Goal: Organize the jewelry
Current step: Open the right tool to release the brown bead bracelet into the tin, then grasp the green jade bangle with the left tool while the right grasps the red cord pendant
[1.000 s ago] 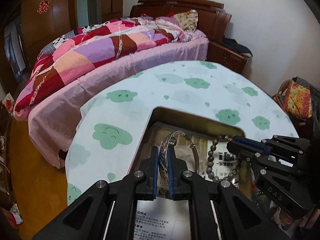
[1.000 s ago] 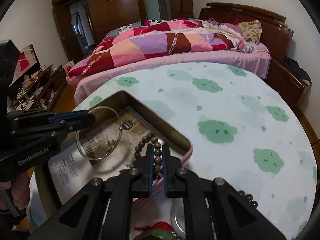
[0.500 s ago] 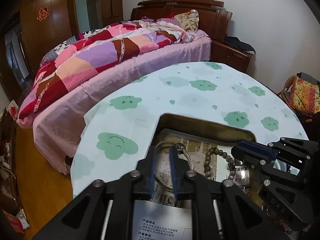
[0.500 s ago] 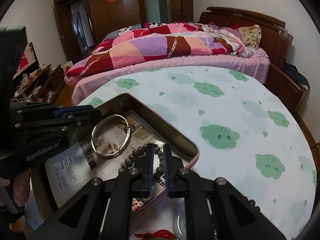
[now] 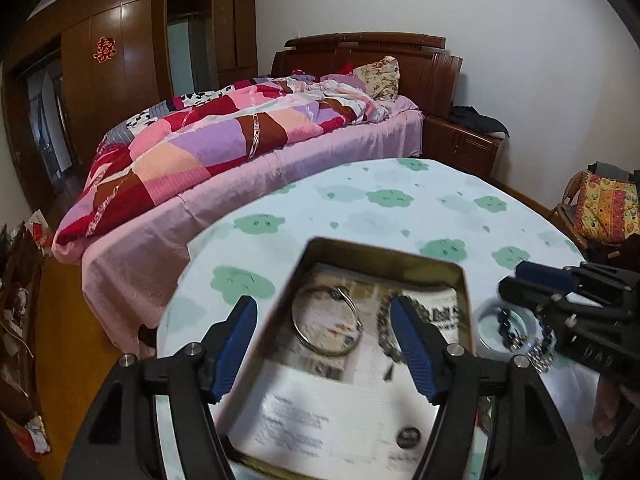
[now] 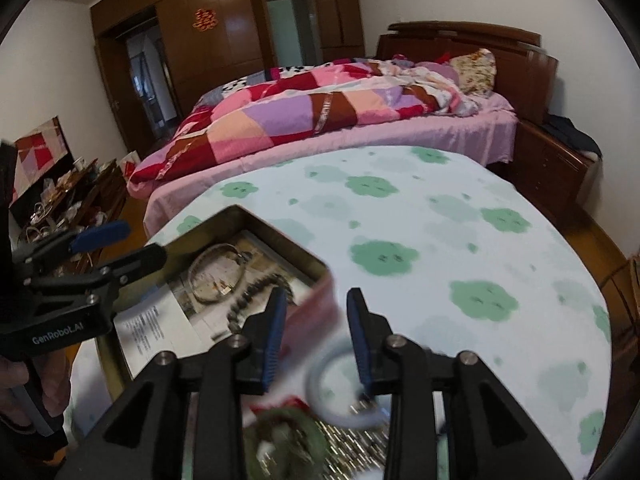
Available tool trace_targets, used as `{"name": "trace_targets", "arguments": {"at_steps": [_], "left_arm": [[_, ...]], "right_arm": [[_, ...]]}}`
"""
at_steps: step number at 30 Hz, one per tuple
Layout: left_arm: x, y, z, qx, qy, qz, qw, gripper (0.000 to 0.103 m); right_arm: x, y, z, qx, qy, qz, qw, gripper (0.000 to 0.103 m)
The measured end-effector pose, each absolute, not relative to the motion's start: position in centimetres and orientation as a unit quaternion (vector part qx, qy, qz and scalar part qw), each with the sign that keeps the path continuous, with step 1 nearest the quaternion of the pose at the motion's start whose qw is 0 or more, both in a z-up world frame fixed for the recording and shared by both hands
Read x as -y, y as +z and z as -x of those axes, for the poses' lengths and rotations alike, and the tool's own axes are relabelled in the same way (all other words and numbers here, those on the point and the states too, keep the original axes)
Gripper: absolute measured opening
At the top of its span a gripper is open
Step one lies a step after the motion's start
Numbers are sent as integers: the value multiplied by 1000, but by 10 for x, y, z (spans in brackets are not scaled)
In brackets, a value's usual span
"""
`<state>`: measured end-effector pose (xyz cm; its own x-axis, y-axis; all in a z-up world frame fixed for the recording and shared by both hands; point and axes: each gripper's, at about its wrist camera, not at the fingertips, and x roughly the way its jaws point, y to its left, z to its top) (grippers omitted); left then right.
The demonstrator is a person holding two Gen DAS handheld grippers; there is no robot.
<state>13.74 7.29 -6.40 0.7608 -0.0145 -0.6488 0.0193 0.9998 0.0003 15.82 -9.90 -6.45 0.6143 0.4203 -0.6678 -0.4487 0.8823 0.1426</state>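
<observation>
A metal tin box [image 5: 384, 254] [image 6: 240, 214] lined with printed paper sits on the round table. A silver bangle [image 5: 326, 322] [image 6: 218, 278] and a dark bead bracelet [image 5: 386, 330] [image 6: 256, 292] lie flat inside it. My left gripper [image 5: 324, 332] is open and empty, raised above the box over the bangle. My right gripper [image 6: 316, 328] is open and empty, at the box's pink right edge. Below it lie a pale jade bangle [image 6: 340, 392] [image 5: 494, 328], a green piece with red cord [image 6: 288, 428] and a metal watch band [image 6: 352, 444], all blurred.
The table wears a white cloth with green clouds [image 6: 460, 248]. A bed with a patchwork quilt [image 5: 224, 148] stands behind it. A cluttered low cabinet [image 6: 72, 196] is at the left and a chair with a patterned cushion [image 5: 604, 212] at the right.
Both grippers let go: the bangle and the bead bracelet now lie in the box. Both grippers opened and pulled back and up; the right one shifted right over the loose jewelry.
</observation>
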Motion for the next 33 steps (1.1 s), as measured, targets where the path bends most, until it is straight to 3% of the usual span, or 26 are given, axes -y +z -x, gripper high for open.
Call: {"name": "trace_targets", "arguments": {"at_steps": [20, 33], "left_arm": [[5, -72, -76, -339, -60, -41, 938, 70], [3, -82, -60, -350, -57, -36, 934, 70]], "right_arm": [[178, -95, -103, -394, 197, -8, 898, 36], [141, -112, -76, -415, 278, 29, 866, 36]]}}
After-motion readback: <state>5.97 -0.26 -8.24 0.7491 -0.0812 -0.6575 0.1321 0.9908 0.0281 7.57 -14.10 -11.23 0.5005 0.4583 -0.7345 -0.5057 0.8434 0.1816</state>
